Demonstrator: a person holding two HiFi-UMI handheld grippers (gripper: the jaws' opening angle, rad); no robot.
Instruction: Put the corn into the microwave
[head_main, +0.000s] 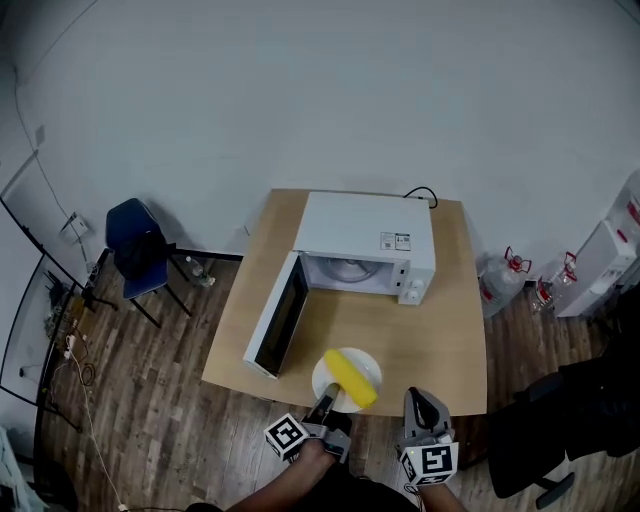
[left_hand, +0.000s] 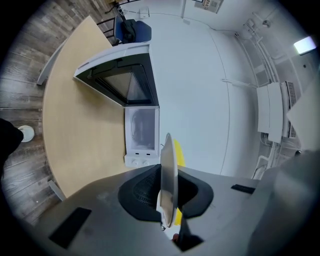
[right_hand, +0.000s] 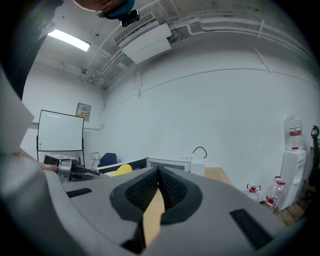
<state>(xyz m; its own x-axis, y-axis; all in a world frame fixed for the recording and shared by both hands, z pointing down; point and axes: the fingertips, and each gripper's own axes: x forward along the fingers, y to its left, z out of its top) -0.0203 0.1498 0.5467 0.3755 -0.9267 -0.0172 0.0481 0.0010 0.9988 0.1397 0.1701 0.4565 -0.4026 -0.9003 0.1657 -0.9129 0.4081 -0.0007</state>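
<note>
The left gripper (head_main: 329, 398), at the bottom centre of the head view, was clamped on the near rim of a white plate (head_main: 368, 367). In the left gripper view the plate (left_hand: 168, 165) stood edge-on between the two dark pads, which pressed on it from both sides. The corn (head_main: 350, 379), a yellow cob, lay on the plate, slanting from upper left to lower right, and a strip of it (left_hand: 179, 154) showed just behind the plate's edge in the left gripper view. The plate sat over the near edge of the table (head_main: 430, 335), in front of the microwave.

The right gripper (head_main: 421, 401), just right of the plate and apart from it, had its jaws drawn together with nothing between them. In its own view the pads (right_hand: 170, 187) met at the tips.

The microwave (head_main: 372, 238) stood toward the back of the table at the centre of the frame. Its door (head_main: 279, 320) was swung wide open to the left and its cavity (head_main: 345, 270) was bare apart from the turntable. A black cable (head_main: 421, 193) curled behind its top right corner.

Off the table, a blue chair (head_main: 133, 240) stood at the left on the wooden floor (head_main: 150, 420). Water bottles (head_main: 503, 276) and a white dispenser (head_main: 598, 266) stood by the wall at the right.
</note>
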